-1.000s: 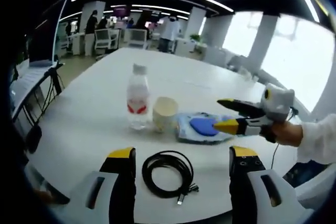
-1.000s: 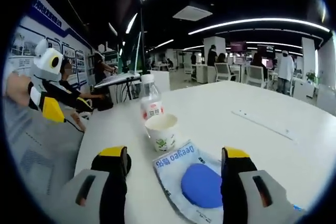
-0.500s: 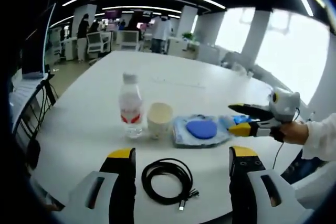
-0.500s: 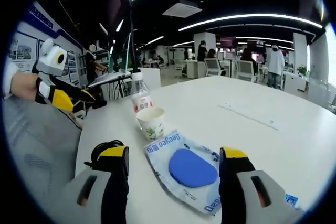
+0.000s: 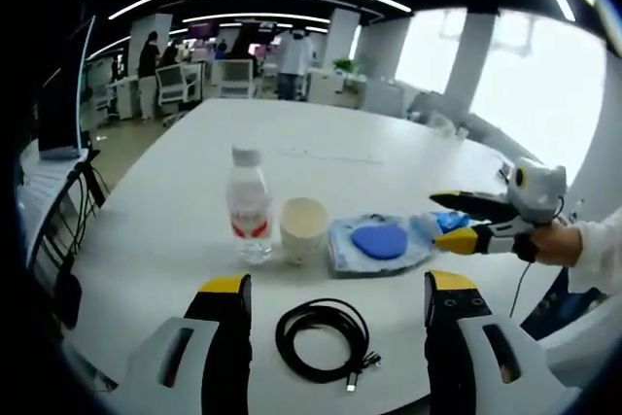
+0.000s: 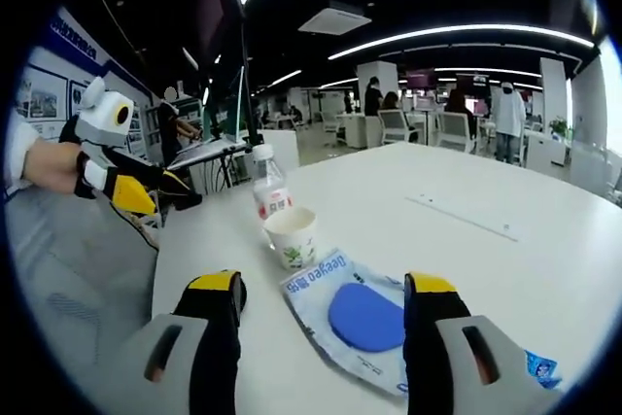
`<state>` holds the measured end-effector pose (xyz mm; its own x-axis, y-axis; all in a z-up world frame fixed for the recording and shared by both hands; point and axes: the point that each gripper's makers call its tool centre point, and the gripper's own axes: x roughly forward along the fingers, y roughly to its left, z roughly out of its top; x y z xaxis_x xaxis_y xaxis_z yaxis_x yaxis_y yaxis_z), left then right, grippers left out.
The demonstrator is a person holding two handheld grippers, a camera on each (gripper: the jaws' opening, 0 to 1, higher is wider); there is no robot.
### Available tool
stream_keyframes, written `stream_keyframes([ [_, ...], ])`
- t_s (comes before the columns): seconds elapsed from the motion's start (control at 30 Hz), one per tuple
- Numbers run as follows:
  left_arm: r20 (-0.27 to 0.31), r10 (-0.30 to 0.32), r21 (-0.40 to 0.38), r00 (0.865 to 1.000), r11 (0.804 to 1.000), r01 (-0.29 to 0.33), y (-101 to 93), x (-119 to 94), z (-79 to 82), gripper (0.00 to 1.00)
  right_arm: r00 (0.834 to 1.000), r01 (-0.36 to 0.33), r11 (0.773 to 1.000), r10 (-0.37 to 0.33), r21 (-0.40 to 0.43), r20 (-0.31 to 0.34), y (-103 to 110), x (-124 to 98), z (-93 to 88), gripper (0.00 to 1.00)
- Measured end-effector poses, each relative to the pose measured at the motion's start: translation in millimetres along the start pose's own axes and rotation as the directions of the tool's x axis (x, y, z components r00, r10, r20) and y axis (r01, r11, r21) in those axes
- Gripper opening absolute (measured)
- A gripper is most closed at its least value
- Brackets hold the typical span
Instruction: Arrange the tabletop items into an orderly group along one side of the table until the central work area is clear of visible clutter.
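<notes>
White counter (image 5: 321, 143) carries everything: a black cable (image 5: 324, 339) lies coiled between my left claw (image 5: 338, 291) jaws, which stand apart and empty. My right claw (image 6: 324, 284) is also spread, the blue-pad packet (image 6: 362, 318) just ahead between its jaws. Beyond it stand a paper cup (image 6: 293, 237), contents unseen, and a capped bottle (image 6: 271, 192); I judge a careless push could tip them.

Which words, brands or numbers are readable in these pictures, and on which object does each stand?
"Deegleo", roughly; letters unsure: blue print on the clear packet with the blue pad.
Bottle label: red and white, too small to read.
Cup: green print, unreadable.
Wall posters: blurred.
Cable: no text.
</notes>
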<state>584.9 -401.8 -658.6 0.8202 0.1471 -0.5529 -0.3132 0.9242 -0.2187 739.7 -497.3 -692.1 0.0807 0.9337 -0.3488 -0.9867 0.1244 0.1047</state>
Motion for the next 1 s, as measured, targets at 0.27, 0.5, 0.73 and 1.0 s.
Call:
stream_keyframes([
  [0.27,-0.029,0.025,-0.001,0.999,1.0,-0.025,9.1,0,-9.4,0.67,1.0,-0.018,1.0,0.018,0.005,-0.023,16,8,-1.8,0.64],
  [0.5,-0.067,0.05,-0.005,0.996,0.999,-0.051,18.7,2,-20.7,0.65,0.998,-0.026,0.999,0.028,0.042,-0.058,36,15,-6.4,0.61],
  [0.73,-0.131,0.072,0.0,0.989,0.997,-0.073,32.3,7,-39.5,0.64,0.994,-0.056,0.997,0.061,0.058,-0.088,59,28,-14.2,0.6],
  [1.0,-0.164,0.086,0.006,0.983,0.996,-0.086,36.8,6,-48.7,0.64,0.99,-0.077,0.994,0.086,0.081,-0.114,79,38,-25.4,0.59],
])
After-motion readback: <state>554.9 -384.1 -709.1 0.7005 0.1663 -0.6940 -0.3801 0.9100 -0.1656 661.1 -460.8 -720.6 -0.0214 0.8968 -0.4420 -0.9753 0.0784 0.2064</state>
